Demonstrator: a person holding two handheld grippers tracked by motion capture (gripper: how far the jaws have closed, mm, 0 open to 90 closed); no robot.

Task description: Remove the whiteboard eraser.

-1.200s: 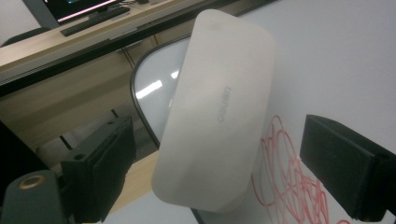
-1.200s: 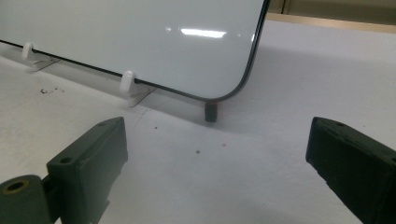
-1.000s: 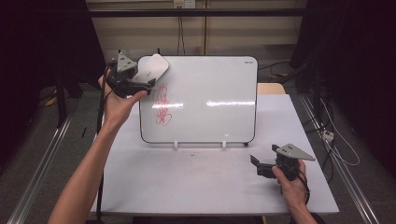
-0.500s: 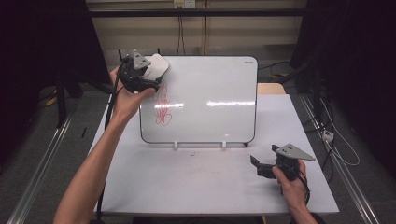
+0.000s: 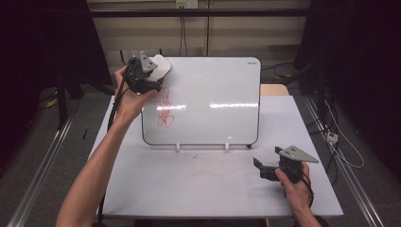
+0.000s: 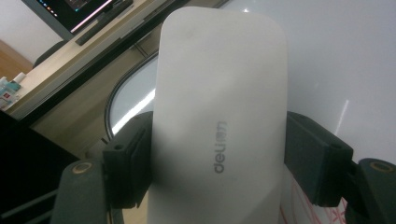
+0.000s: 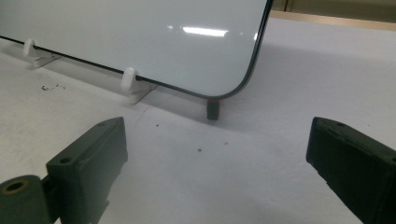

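The left arm reached up the left of the frame, its hand (image 5: 126, 97) raised at upper left, the left tongs (image 5: 150, 75) clamped on an eraser (image 6: 219, 116). The right hand (image 5: 294, 183) lay at lower right, the right tongs (image 5: 257, 168) spread wide, pointing left.

Glossy whiteboard (image 5: 208, 99); matt plastic eraser (image 6: 219, 116)
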